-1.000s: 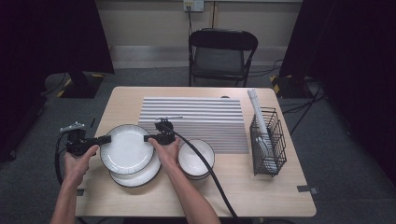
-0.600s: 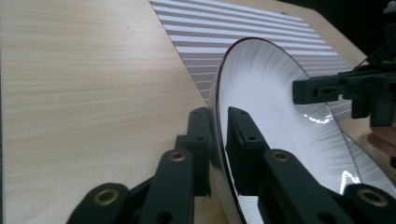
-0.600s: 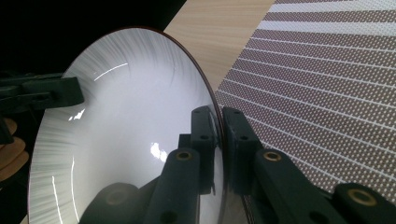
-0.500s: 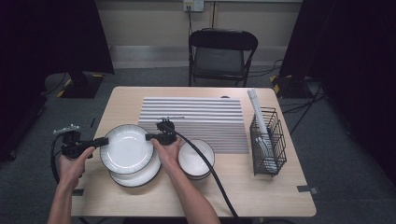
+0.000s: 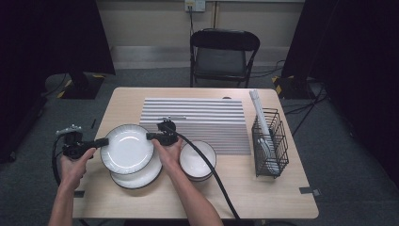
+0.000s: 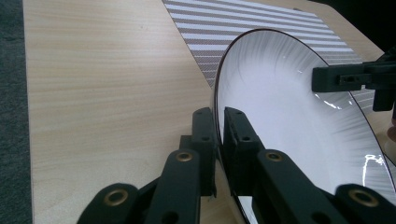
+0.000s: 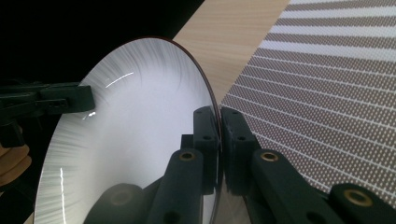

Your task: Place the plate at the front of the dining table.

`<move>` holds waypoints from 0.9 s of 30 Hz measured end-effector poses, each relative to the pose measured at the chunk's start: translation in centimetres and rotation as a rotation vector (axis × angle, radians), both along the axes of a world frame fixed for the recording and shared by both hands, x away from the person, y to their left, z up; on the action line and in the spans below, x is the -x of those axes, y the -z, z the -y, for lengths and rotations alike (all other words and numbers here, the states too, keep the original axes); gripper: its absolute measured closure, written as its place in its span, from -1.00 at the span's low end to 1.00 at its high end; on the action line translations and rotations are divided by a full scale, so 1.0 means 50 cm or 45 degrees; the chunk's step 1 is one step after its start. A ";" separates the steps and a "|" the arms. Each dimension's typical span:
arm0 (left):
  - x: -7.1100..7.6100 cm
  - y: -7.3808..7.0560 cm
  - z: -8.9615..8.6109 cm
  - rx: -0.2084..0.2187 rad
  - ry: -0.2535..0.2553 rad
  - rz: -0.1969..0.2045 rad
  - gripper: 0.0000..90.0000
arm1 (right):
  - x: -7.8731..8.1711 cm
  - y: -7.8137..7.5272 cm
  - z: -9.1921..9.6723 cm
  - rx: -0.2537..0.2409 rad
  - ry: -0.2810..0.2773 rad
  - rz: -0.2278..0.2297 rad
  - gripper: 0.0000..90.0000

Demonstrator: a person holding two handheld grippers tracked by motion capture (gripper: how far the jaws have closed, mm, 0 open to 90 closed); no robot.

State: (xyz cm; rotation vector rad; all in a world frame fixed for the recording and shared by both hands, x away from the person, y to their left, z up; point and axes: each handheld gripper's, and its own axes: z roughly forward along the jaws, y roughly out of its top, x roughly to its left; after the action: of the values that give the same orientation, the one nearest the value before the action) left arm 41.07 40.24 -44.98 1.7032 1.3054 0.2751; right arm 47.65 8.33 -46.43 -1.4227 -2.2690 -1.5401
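The top plate (image 5: pixel 127 148) is already lifted clear of the plate stack (image 5: pixel 139 175) near the tabletop's (image 5: pixel 117 101) left front, held roughly level between both hands. By the look of it, carrying it across to the wire rack (image 5: pixel 269 141) at the right, where one plate already stands on edge, is what remains. The left tongs (image 5: pixel 100 141) are clenched on the plate's left rim; in the left gripper view the pads (image 6: pixel 204 140) pinch the dark edge. The right tongs (image 5: pixel 151 136) grasp the opposite rim just as tightly. A stack of bowls (image 5: pixel 197 160) sits just right of the plates, beside the striped mat (image 5: pixel 197 117).
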 end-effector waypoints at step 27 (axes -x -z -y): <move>0.004 -0.024 -0.017 0.012 0.005 0.063 0.92 | 0.007 -0.035 -0.006 -0.005 -0.071 0.096 0.92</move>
State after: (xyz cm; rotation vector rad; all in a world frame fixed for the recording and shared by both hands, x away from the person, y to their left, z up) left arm 40.87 41.11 -43.78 1.6805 1.2656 0.3065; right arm 47.29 8.65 -44.68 -1.3100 -2.3248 -1.6072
